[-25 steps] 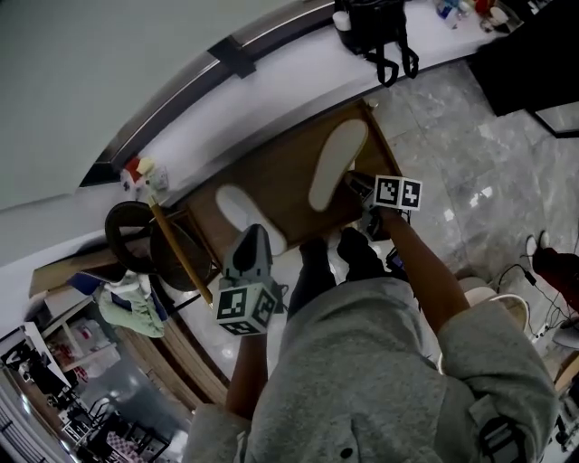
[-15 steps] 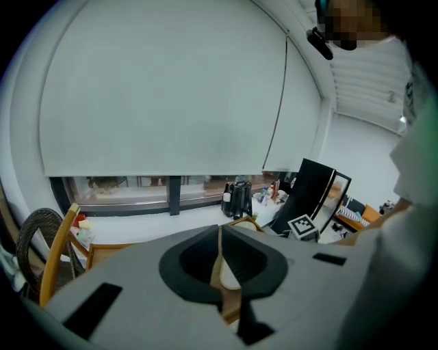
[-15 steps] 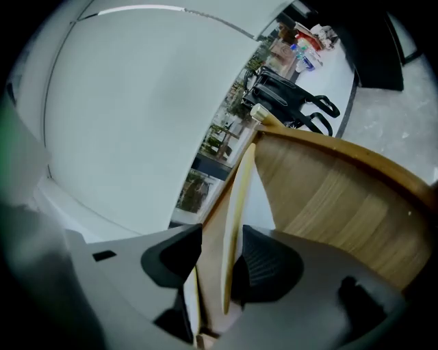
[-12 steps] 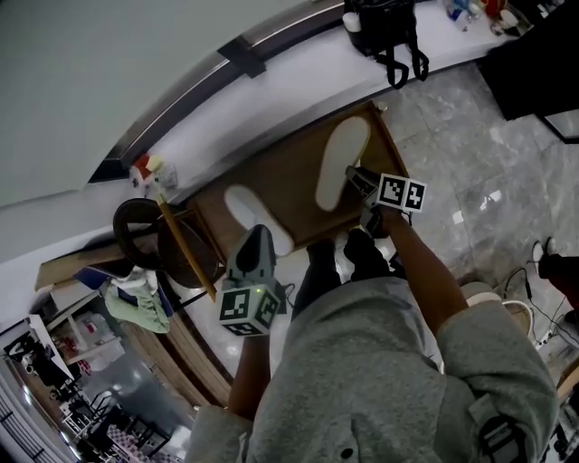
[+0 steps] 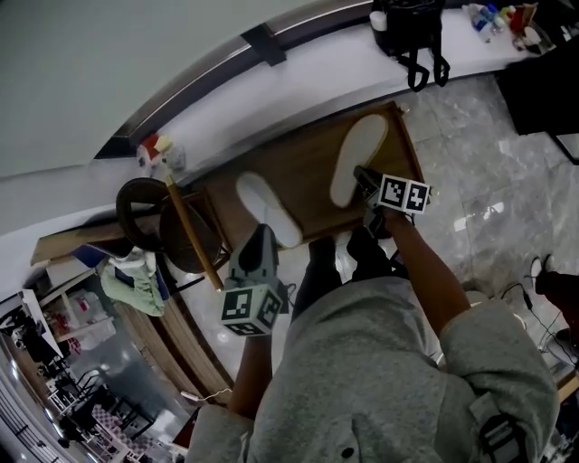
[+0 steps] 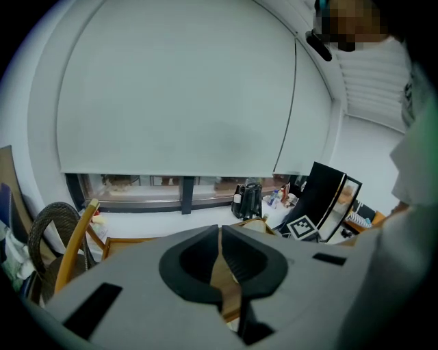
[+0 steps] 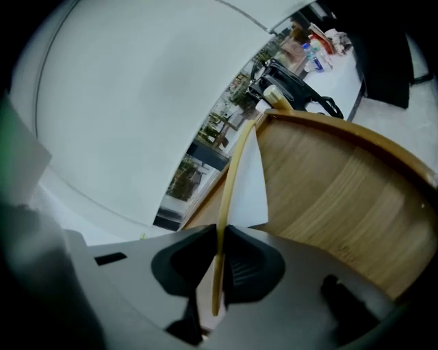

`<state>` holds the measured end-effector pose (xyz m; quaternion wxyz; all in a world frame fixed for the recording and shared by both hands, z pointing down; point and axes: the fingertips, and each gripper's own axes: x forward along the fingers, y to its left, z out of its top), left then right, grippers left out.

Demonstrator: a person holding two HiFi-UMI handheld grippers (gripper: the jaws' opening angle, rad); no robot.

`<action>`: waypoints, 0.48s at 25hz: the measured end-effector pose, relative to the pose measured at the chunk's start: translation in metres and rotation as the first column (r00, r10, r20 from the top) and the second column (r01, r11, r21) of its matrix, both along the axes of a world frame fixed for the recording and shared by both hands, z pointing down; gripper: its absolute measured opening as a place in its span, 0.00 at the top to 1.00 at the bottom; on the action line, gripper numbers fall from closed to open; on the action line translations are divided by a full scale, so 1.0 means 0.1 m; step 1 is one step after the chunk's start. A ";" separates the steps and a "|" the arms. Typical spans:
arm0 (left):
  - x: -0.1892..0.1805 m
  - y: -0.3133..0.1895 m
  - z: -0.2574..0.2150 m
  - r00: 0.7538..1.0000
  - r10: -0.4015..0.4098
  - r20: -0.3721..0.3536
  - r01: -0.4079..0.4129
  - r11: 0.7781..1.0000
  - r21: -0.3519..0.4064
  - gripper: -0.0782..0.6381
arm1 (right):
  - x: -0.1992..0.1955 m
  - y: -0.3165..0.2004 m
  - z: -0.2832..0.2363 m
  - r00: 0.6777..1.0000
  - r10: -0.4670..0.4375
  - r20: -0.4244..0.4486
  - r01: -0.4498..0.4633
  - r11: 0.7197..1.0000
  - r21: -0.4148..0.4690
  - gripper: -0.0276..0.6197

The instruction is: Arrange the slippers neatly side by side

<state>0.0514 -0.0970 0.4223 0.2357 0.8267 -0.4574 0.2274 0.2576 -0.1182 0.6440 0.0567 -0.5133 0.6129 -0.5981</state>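
Two white slippers lie apart on a low wooden table [image 5: 308, 176]. The left slipper [image 5: 269, 210] is near the middle and the right slipper [image 5: 358, 155] is angled toward the far right corner. My right gripper [image 5: 364, 177] is at the right slipper's heel end. In the right gripper view its jaws [image 7: 220, 263] are closing, with the thin tan sole edge of the right slipper [image 7: 233, 171] pinched between the pads. My left gripper [image 5: 258, 237] hovers by the left slipper's near end. Its jaws [image 6: 220, 247] are shut with nothing in them.
A round wicker chair [image 5: 149, 222] and a wooden pole [image 5: 192, 240] stand left of the table. A black bag [image 5: 414, 27] and bottles [image 5: 507, 14] sit on the white ledge beyond. The person's dark legs [image 5: 318, 267] are at the table's near edge, on marble floor [image 5: 488, 181].
The right gripper has settled at the right slipper's heel end. The whole head view has slid a little rightward and down. The left gripper has held its place.
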 end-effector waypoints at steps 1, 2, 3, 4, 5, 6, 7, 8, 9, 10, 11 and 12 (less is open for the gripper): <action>-0.04 0.01 0.01 1.000 -0.005 -0.005 0.005 1.000 -0.002 0.85 | -0.02 0.01 -0.03 1.000 -0.018 -0.021 0.018 1.000 -0.001 0.87; -0.08 0.01 0.02 1.000 -0.008 -0.011 0.008 1.000 -0.003 0.85 | -0.02 0.02 -0.07 0.999 -0.033 -0.042 0.033 0.999 -0.002 0.87; -0.10 0.00 0.03 1.000 -0.009 -0.019 0.009 1.000 -0.002 0.85 | -0.01 0.02 -0.12 0.997 -0.043 -0.062 0.043 0.999 0.002 0.88; -0.12 -0.01 0.03 1.000 -0.006 -0.029 0.006 1.000 -0.001 0.85 | 0.00 0.02 -0.18 0.996 -0.051 -0.080 0.051 0.999 0.008 0.88; -0.14 -0.01 0.04 0.999 -0.002 -0.039 0.002 1.000 0.000 0.85 | 0.01 0.01 -0.24 0.994 -0.057 -0.096 0.058 0.998 0.014 0.88; -0.16 -0.01 0.05 0.999 0.004 -0.050 -0.004 1.000 0.001 0.85 | 0.01 0.00 -0.30 0.992 -0.063 -0.112 0.066 0.998 0.018 0.88; -0.17 -0.02 0.05 0.998 0.013 -0.062 -0.013 1.000 0.003 0.85 | 0.00 0.01 -0.36 0.989 -0.071 -0.129 0.074 0.997 0.021 0.88; -0.19 -0.02 0.05 0.997 0.024 -0.075 -0.023 1.000 0.006 0.85 | -0.01 0.01 -0.42 0.986 -0.080 -0.148 0.084 0.996 0.024 0.88; -0.22 -0.03 0.06 0.995 0.035 -0.088 -0.034 0.999 0.012 0.85 | -0.04 0.00 -0.48 0.982 -0.088 -0.169 0.094 0.995 0.028 0.88; -0.26 -0.04 0.06 0.994 0.046 -0.102 -0.045 0.999 0.016 0.85 | -0.07 -0.01 -0.54 0.977 -0.096 -0.191 0.103 0.994 0.029 0.88; -0.30 -0.04 0.06 0.992 0.058 -0.116 -0.056 0.998 0.016 0.85 | -0.11 -0.01 -0.60 0.972 -0.104 -0.212 0.112 0.993 0.027 0.88; -0.35 -0.04 0.05 0.989 0.069 -0.130 -0.068 0.998 0.015 0.85 | -0.16 -0.01 -0.65 0.966 -0.115 -0.231 0.123 0.992 0.020 0.88</action>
